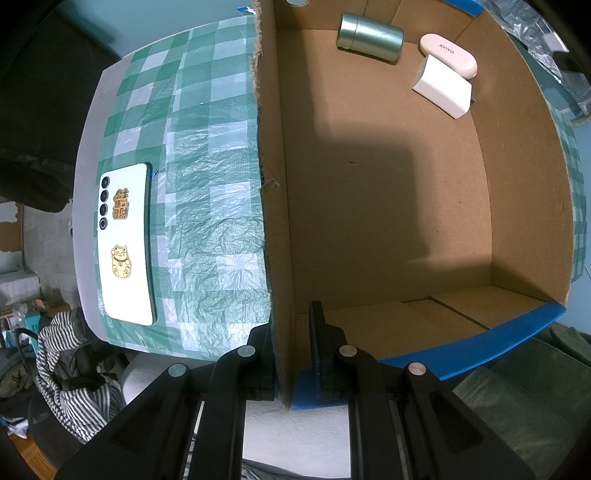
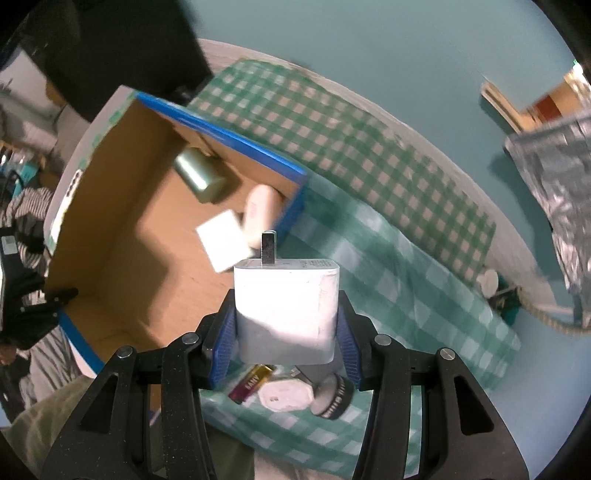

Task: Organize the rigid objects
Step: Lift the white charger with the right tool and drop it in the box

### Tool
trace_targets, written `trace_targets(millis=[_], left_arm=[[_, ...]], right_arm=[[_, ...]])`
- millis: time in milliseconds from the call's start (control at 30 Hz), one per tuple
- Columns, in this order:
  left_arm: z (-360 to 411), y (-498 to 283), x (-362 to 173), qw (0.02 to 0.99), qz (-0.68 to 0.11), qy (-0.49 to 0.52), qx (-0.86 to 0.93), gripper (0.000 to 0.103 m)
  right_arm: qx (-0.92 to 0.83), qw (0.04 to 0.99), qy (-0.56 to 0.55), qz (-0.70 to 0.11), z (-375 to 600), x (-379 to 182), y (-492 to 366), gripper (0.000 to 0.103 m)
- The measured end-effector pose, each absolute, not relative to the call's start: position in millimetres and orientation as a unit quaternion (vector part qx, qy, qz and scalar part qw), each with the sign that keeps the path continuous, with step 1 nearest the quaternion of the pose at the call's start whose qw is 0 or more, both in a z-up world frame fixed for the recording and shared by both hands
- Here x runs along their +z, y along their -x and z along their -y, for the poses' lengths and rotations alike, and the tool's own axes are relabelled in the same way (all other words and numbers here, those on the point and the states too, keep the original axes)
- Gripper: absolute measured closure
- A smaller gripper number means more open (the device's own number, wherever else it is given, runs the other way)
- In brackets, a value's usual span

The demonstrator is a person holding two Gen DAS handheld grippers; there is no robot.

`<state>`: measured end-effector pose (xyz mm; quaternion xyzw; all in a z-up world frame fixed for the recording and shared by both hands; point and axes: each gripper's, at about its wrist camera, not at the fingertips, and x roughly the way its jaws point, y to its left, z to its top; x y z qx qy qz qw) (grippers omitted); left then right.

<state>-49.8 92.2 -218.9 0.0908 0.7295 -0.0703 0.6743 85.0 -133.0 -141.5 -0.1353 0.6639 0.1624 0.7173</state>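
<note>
My left gripper is shut on the near left wall of the open cardboard box. Inside the box at the far end lie a metal tin, a pink case and a white charger block. My right gripper is shut on a white plug adapter with its metal prong pointing away, held in the air above the green checked tablecloth, just right of the box. The right wrist view also shows the tin, the pink case and the white block in the box.
A white phone with gold stickers lies on the checked cloth left of the box. Under my right gripper lie a battery, a white octagonal piece and a round black-rimmed object. A silver foil bag stands at the right.
</note>
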Motion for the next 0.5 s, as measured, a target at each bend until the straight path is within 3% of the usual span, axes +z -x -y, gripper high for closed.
trace_targets(millis=[500], left_arm=[[-94.2,48.9,-218.4,0.675,-0.729,-0.088,-0.070,0.090]], right_arm=[[0.208,0.689,0.198,-0.665,71.2,-168.9,-87.4,0.054]])
